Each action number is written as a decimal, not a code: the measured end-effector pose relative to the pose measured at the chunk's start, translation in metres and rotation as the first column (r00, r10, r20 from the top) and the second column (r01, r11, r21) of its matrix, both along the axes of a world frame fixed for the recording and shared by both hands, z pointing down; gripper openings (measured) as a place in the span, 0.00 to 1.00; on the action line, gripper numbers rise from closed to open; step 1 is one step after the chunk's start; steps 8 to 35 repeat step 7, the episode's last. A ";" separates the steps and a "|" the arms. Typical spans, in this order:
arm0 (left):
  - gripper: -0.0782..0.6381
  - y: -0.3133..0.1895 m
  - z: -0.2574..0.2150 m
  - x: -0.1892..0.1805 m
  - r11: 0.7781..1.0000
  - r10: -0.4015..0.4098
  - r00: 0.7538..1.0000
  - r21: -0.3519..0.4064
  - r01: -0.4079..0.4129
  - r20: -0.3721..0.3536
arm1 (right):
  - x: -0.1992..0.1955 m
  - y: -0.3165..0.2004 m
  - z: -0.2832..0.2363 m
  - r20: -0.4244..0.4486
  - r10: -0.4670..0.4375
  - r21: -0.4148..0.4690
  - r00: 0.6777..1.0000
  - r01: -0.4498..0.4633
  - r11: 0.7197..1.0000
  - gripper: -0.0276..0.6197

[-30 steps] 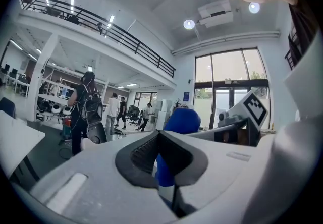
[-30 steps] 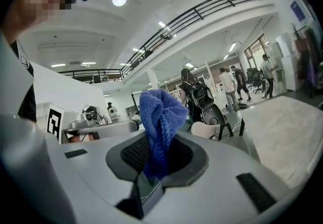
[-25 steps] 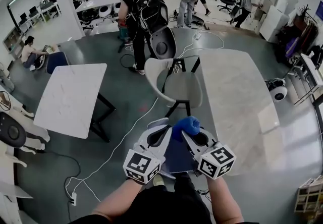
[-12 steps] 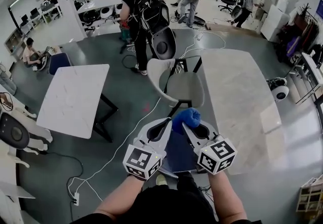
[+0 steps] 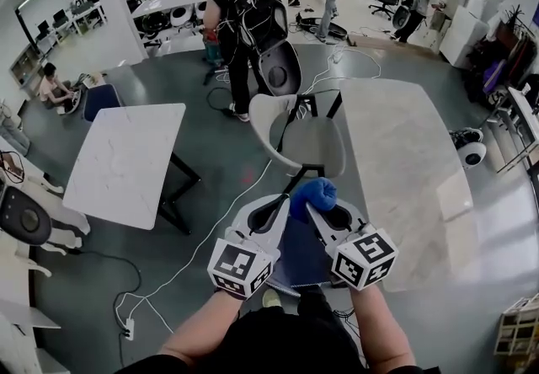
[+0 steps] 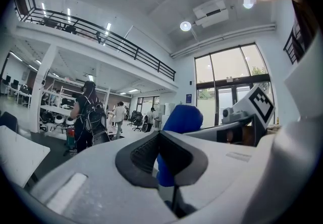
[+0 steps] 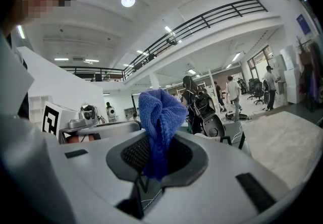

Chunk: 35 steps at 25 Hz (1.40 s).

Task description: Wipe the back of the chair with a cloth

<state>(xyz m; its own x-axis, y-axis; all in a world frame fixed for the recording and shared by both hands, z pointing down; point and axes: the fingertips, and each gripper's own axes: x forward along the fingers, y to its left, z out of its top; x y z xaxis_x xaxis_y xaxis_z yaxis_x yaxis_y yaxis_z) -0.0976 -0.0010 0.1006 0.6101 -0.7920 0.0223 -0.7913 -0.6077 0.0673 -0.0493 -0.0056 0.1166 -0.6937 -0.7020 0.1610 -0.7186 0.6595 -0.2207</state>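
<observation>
The grey shell chair (image 5: 307,143) stands ahead on the floor, its pale backrest (image 5: 261,115) turned to the left, well beyond both grippers. A bunched blue cloth (image 5: 313,194) sticks up from my right gripper (image 5: 310,211), which is shut on it; in the right gripper view the cloth (image 7: 160,117) rises out of the right gripper (image 7: 157,160). My left gripper (image 5: 282,205) is held tip to tip beside it, jaws together. In the left gripper view the cloth (image 6: 182,117) bulges just past the left gripper (image 6: 161,160), and a blue strip shows low between the pads.
A white table (image 5: 126,162) stands left of the chair and a long marble table (image 5: 396,162) right of it. A person with a backpack (image 5: 240,18) stands just behind the chair. A white cable (image 5: 210,229) trails across the floor towards me.
The chair and both tables have drifted slightly nearer and lower in view. The two grippers stay pressed together with the cloth at their tips.
</observation>
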 end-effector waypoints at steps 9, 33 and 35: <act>0.12 -0.005 0.001 0.003 1.000 -0.002 1.000 0.002 0.002 0.004 | 0.006 -0.006 0.004 -0.003 0.009 -0.004 1.000 -0.009 1.000 0.15; 0.12 -0.005 0.001 0.003 1.000 -0.002 1.000 0.002 0.002 0.004 | 0.006 -0.006 0.004 -0.003 0.009 -0.004 1.000 -0.009 1.000 0.15; 0.12 -0.005 0.001 0.003 1.000 -0.002 1.000 0.002 0.002 0.004 | 0.006 -0.006 0.004 -0.003 0.009 -0.004 1.000 -0.009 1.000 0.15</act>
